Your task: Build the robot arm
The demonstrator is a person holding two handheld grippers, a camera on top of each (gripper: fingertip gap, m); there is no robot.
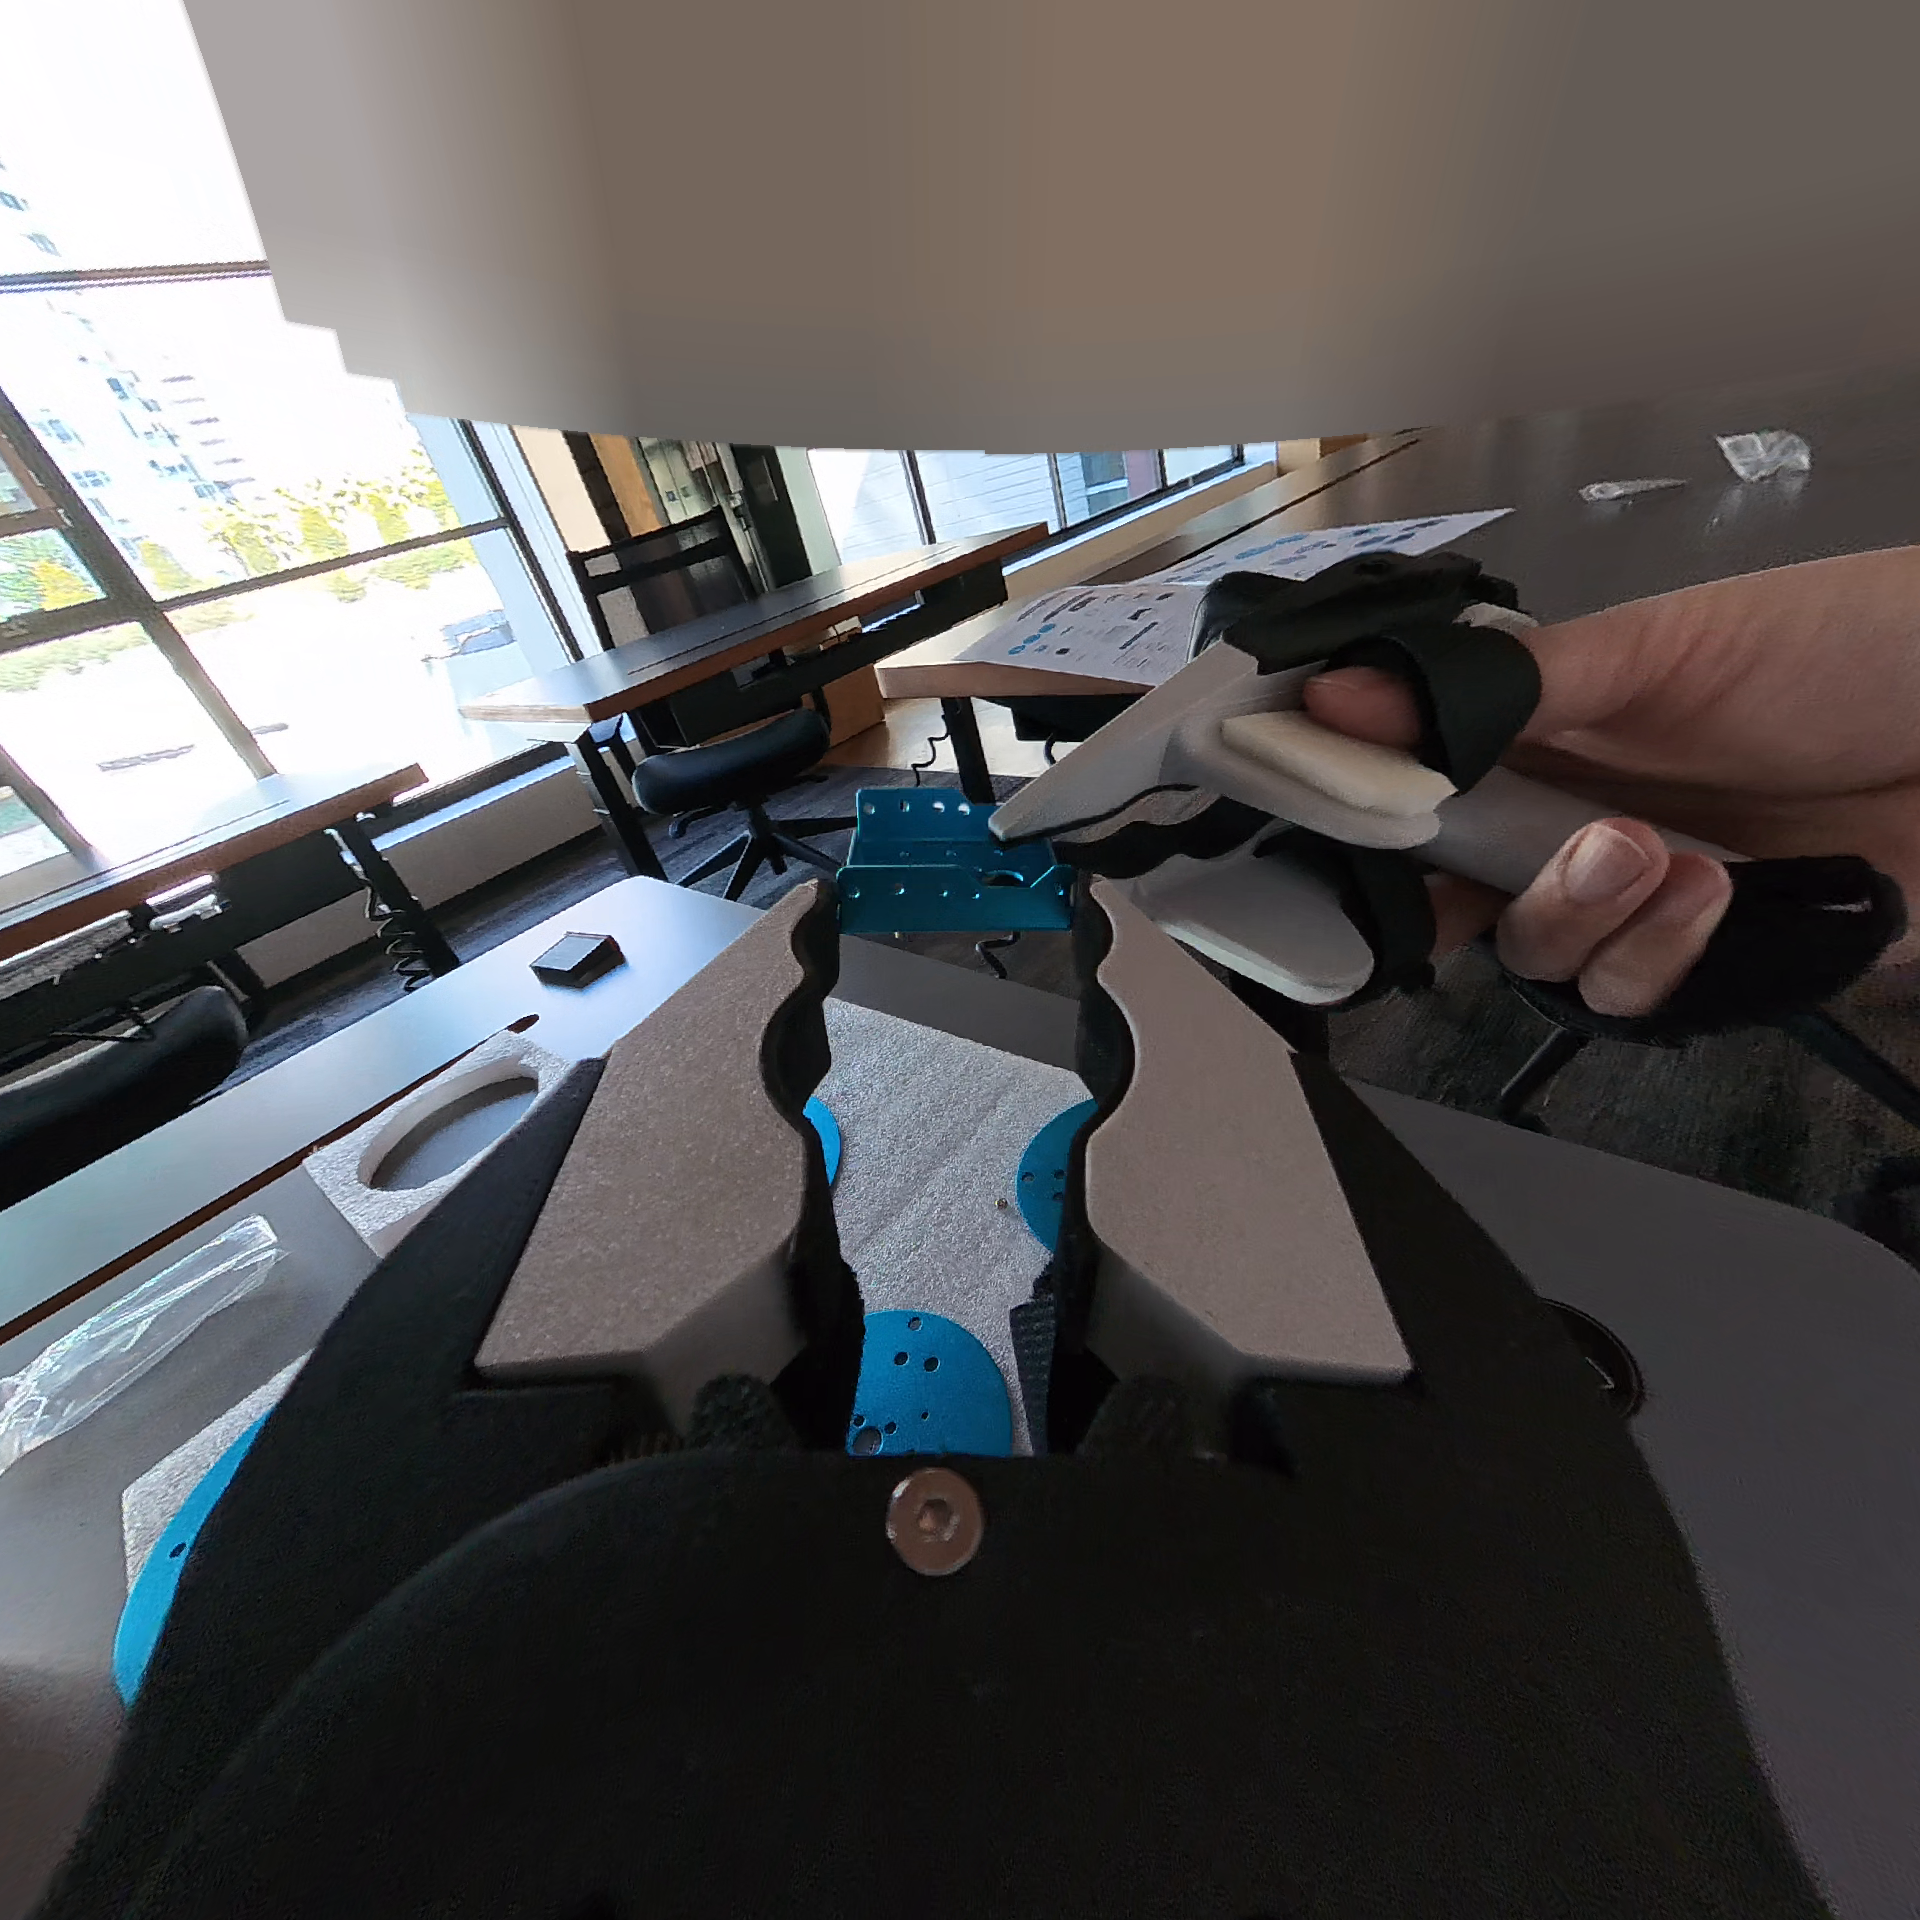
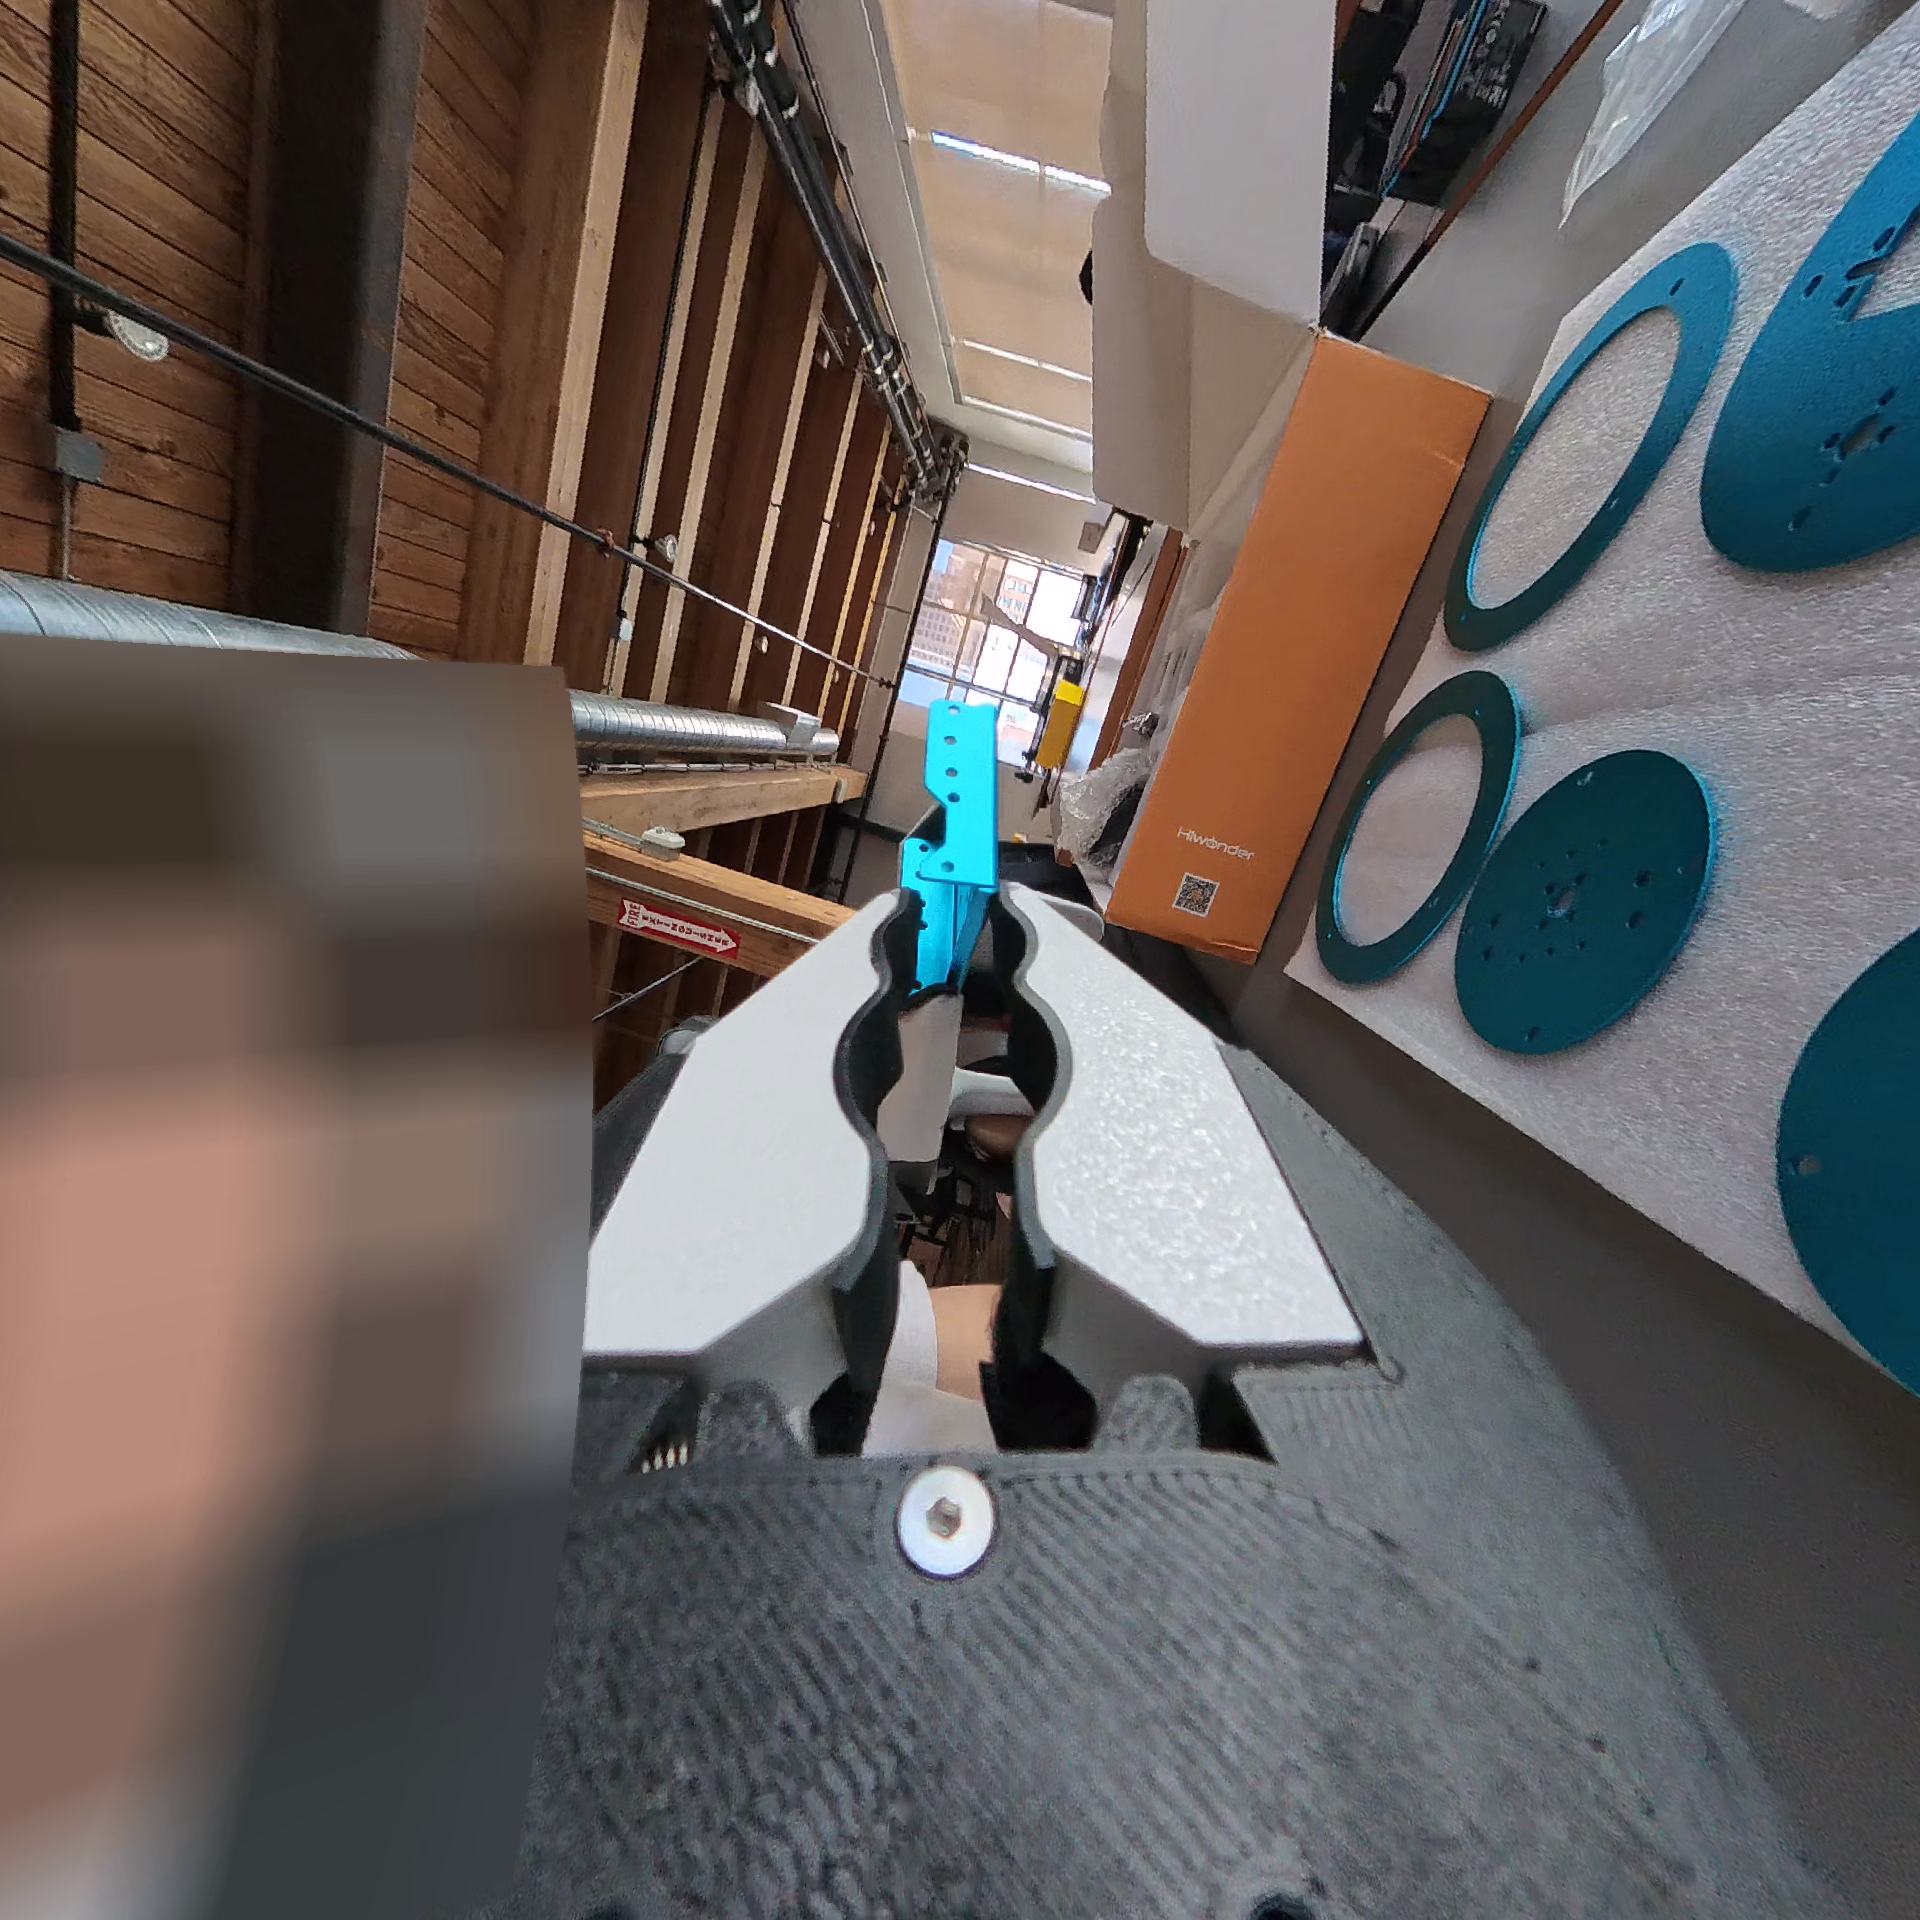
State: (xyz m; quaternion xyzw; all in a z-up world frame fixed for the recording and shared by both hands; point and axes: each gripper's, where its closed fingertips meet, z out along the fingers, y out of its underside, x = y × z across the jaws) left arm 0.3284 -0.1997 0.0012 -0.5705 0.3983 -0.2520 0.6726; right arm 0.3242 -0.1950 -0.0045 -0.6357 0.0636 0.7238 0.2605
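Your left claw (image 1: 956, 914) grasps the bright blue perforated metal bracket (image 1: 951, 868) by its two ends, holding it in the air above the bench. Your right claw (image 1: 1039, 831) comes in from the right, held in your hand (image 1: 1662, 790), and its fingertips pinch the same bracket at its right edge. In the right wrist view, that claw (image 2: 956, 914) is clenched on the bracket (image 2: 961, 821), which stands out past the tips. Below the left claw, a white foam sheet (image 1: 935, 1122) lies on the grey bench (image 1: 1714, 1351), carrying flat blue discs with holes (image 1: 925, 1382). The right wrist view shows blue rings (image 2: 1413, 831) and discs on the same foam, with an orange cardboard box (image 2: 1299, 644) beside it.
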